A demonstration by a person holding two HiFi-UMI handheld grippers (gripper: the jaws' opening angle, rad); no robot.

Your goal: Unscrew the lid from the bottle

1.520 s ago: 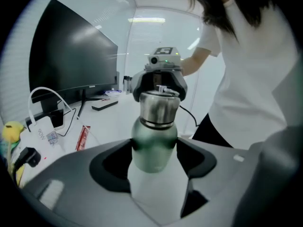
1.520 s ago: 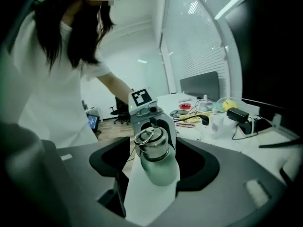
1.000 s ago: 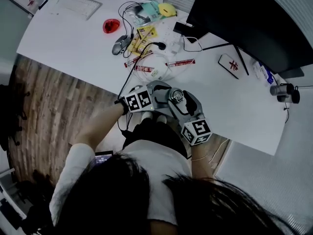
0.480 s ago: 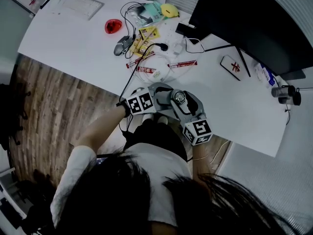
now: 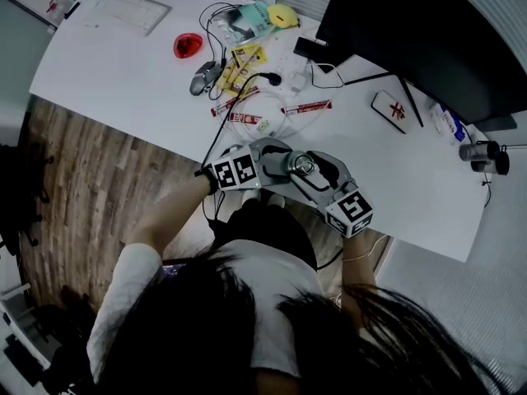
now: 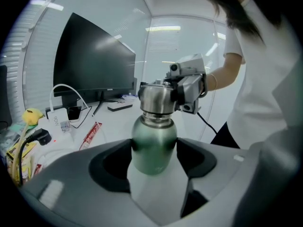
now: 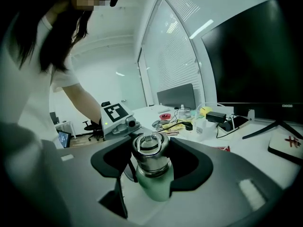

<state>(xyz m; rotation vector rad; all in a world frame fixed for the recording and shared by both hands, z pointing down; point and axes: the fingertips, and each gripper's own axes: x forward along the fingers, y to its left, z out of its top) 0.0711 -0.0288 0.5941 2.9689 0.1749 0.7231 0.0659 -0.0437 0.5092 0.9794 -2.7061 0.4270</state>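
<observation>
The left gripper is clamped on the green body of the bottle. Its dark pads press in against both sides below the shoulder, so the jaws stand a bottle's width apart. The right gripper comes in from the opposite end, facing the left one. Its jaws have just been closing with the steel lid between them. They sit wide (the lid is a broad one), with the pads against its sides. The lid is on the neck of the bottle, with a ring handle lying flat on its top.

Between the two grippers the bottle is held in the air, resting on nothing. It is right at the near edge of the white tabletop, in front of the person's body.

Further in on the tabletop lies a red-and-white packet. Beyond it, towards the far edge, are a grey mouse and a small red object. A big dark monitor fills the far right corner.
</observation>
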